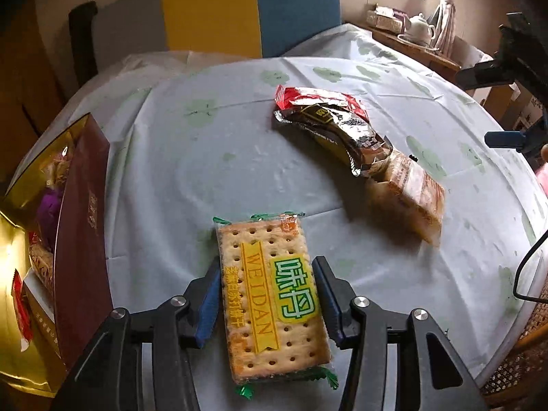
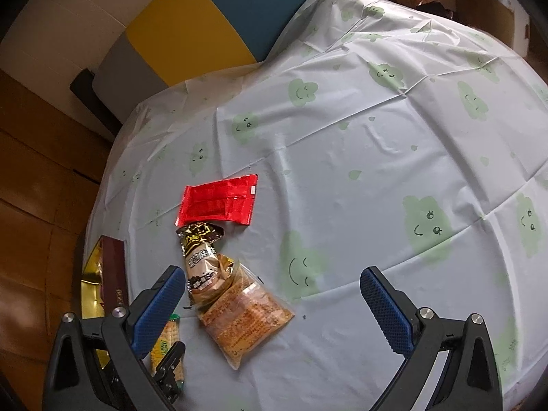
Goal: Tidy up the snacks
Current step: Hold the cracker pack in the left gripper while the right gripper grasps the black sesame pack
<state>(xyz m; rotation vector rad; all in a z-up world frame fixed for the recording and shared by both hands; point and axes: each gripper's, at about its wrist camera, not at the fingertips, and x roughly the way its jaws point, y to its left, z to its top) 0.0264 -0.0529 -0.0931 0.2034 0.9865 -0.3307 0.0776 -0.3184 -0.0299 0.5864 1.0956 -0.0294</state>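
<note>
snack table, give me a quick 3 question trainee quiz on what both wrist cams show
1. True or false: the left gripper grips the cracker pack.
2. Which packet lies farthest from the right gripper? A red packet B clear biscuit bag C dark foil packet
3. Fill in: the gift box sits at the table's ____ edge in the left wrist view.

Key: 1 true; 2 A; 3 left

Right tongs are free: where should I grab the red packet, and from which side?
Take the red packet by its far crimped edge, coming straight down from above. It lies flat, and its near edge touches the gold wrapper, so the far side is clearer.
</note>
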